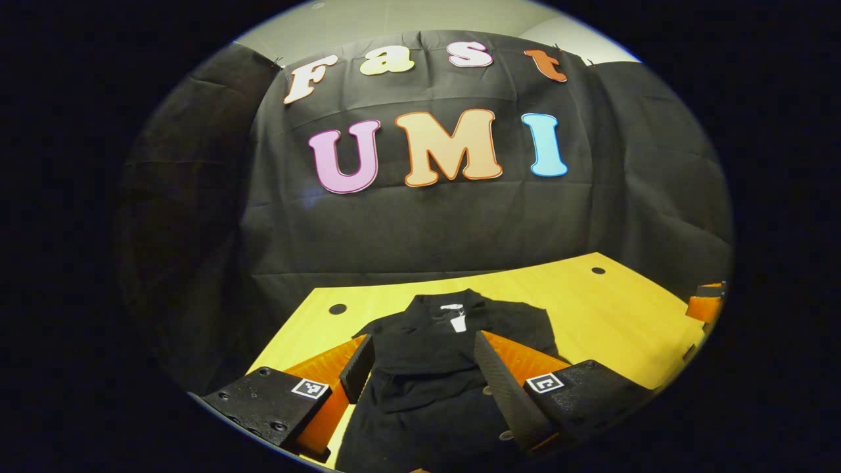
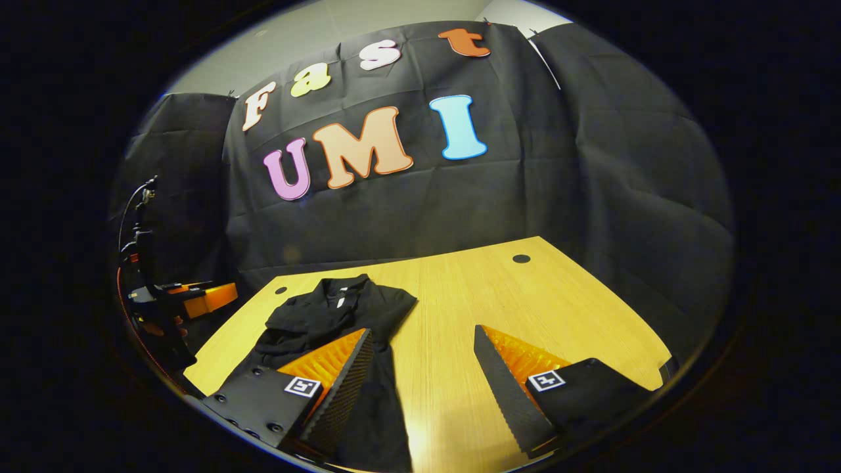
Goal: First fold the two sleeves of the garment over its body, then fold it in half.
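Note:
A black collared garment [image 1: 437, 368] lies flat on the yellow wooden table [image 1: 611, 315], collar toward the far wall, with both sleeves lying over its body. My left gripper [image 1: 420, 361] hovers open above the garment's middle, fingers spread to either side, nothing between them. In the right gripper view the same garment [image 2: 328, 315] lies at the left of the table [image 2: 525, 309]. My right gripper [image 2: 420, 358] stands open over the garment's right edge and the bare wood beside it. The left gripper [image 2: 190, 299] shows far off at the left edge.
The table has round cable holes near its far corners [image 1: 338, 309] [image 1: 598, 270]. Black cloth walls close in behind and on both sides. Bare wood stretches to the garment's right [image 2: 558, 315]. The right gripper [image 1: 706, 302] peeks in at the left gripper view's right edge.

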`<state>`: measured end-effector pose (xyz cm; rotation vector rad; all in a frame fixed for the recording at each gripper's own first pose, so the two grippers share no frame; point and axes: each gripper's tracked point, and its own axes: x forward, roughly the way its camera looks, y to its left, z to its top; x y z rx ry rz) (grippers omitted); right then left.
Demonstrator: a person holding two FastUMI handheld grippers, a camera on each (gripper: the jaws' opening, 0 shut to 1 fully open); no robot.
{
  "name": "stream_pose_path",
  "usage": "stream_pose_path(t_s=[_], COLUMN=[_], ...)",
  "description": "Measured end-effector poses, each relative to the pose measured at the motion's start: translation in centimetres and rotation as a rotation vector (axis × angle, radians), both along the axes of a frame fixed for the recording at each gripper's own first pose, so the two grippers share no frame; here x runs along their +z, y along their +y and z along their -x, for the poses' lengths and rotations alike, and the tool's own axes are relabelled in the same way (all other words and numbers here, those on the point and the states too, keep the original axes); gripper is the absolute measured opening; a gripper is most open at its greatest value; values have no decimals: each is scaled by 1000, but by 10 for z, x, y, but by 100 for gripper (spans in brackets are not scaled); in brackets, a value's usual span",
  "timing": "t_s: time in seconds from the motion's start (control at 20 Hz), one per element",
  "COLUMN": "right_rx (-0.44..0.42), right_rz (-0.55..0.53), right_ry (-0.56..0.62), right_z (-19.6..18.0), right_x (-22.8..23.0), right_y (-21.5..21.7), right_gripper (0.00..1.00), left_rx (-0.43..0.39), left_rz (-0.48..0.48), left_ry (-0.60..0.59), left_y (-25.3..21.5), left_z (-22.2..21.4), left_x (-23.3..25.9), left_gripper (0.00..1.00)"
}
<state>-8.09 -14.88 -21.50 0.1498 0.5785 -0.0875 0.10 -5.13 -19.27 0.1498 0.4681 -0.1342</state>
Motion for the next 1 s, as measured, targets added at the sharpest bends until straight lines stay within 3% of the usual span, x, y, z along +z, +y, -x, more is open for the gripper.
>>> stream_pose_path(t_s=[0.55, 0.75, 0.8, 0.85, 1.0], right_rx=[72, 75, 74, 72, 72], right_rz=[65, 79, 86, 92, 109], right_ry=[129, 217, 243, 271, 354], right_z=[60, 87, 94, 101, 122], right_x=[-48, -83, -93, -104, -130], right_y=[64, 73, 73, 73, 75], right_gripper=[98, 98, 94, 98, 99], left_rx=[114, 122, 121, 119, 107], left_rz=[-13, -29, -32, -39, -52], left_ry=[168, 270, 300, 342, 416], left_y=[104, 124, 128, 130, 134], left_z=[115, 154, 167, 178, 197], left_x=[-51, -88, -96, -108, -134], left_gripper=[93, 93, 94, 94, 95])
